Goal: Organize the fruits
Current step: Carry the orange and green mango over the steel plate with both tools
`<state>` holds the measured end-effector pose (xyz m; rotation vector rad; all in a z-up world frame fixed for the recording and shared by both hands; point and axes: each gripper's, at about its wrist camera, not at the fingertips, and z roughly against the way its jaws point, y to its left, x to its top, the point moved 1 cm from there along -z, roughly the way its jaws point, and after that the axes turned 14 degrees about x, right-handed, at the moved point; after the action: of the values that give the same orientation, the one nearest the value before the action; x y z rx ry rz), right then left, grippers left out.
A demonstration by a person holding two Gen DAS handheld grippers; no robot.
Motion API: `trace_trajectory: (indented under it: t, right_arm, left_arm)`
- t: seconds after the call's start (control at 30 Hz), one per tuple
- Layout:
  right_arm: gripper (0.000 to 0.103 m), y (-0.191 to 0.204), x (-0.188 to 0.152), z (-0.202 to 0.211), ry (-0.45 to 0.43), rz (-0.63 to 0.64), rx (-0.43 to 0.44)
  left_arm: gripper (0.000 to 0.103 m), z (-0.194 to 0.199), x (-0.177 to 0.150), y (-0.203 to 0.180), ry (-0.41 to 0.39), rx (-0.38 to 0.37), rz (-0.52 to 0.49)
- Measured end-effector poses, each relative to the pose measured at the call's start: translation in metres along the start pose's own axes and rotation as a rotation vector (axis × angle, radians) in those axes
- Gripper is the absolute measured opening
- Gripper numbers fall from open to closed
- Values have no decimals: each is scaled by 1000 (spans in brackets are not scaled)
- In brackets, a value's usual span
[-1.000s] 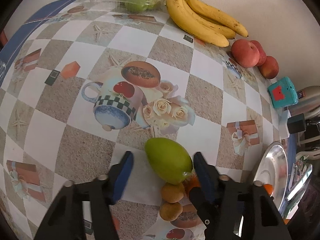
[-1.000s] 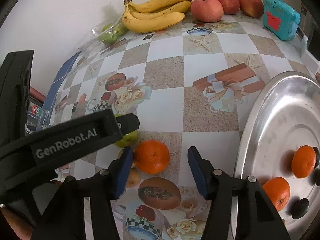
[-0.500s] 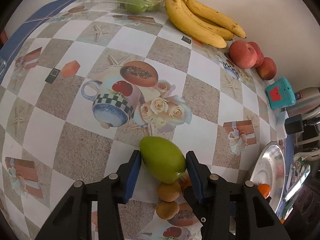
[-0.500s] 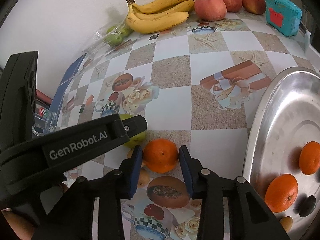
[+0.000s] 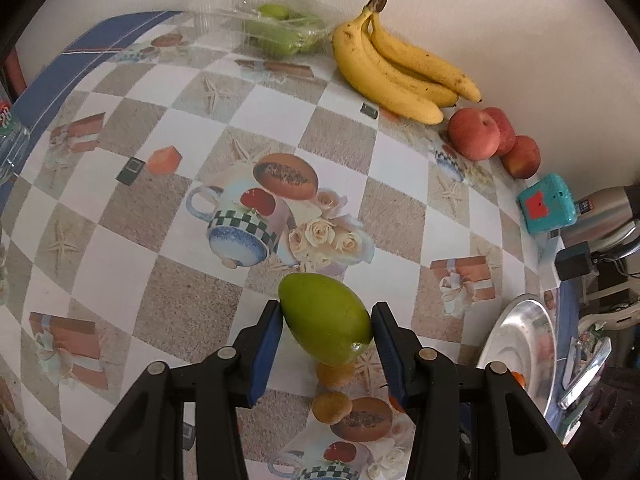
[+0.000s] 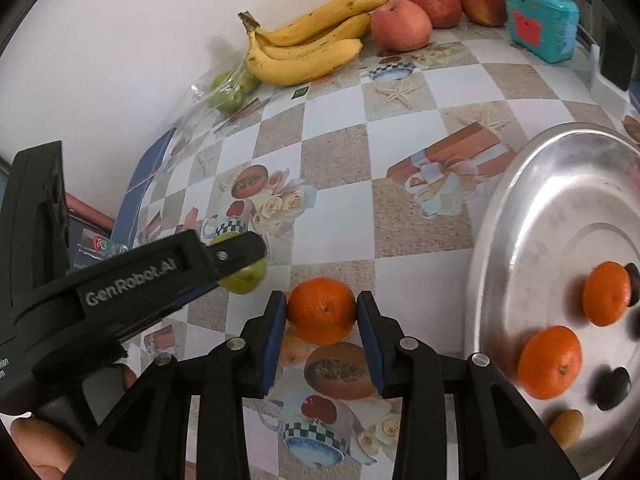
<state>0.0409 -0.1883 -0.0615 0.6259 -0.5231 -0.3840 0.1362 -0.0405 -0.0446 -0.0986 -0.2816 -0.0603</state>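
Mango (image 5: 326,318) sits clamped between the blue pads of the left gripper (image 5: 326,330), both pads pressed to its sides, its stem end pointing back toward the camera. Below the left fingers, two small brown fruits (image 5: 333,390) lie on the tablecloth (image 5: 120,264), one behind the other. The right gripper (image 6: 322,322) is closed on an orange (image 6: 321,311), a pad touching each side of it; whether either fruit is lifted off the cloth cannot be told. In the right wrist view the left gripper's black arm crosses to the left of the right fingers, with the mango's green tip showing past its end, near the orange but apart from it. Right of the right fingers lies a steel tray (image 6: 520,208) holding two more oranges (image 6: 550,362), two dark fruits (image 6: 611,387) and a small brown one at its near edge. Far ahead of both pairs of fingers, along the wall, are bananas (image 5: 396,70), three apples (image 5: 474,134) just right of them, and a clear pack of green fruit (image 5: 276,32) to their left. A teal box (image 5: 546,208) stands right of the apples.
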Motion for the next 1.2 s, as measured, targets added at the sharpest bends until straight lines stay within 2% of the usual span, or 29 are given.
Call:
trace_trajectory:
  t: [0.33,0.47,0.63,0.9,1.2]
  right_arm:
    - [38,2,4,34,-61,-7,-65]
    - [38,-3,7,47,-88,-26,-55]
    - [38,-12,12,64,-117,-44,-88]
    - [38,-35,16,95,-176,-78,-152]
    - [38,-75,16,121,-204,-158,-213]
  left_arm:
    - [49,24,1,-5,-54,-6,-3]
    - [49,29,1,-9,-67,-1,-10]
    - [49,34,-1,-20,-77,-4,-30]
    - [49,44,-11,-50,-95,-20,-95]
    - [49,46,-34,-103,-92,-49,-229]
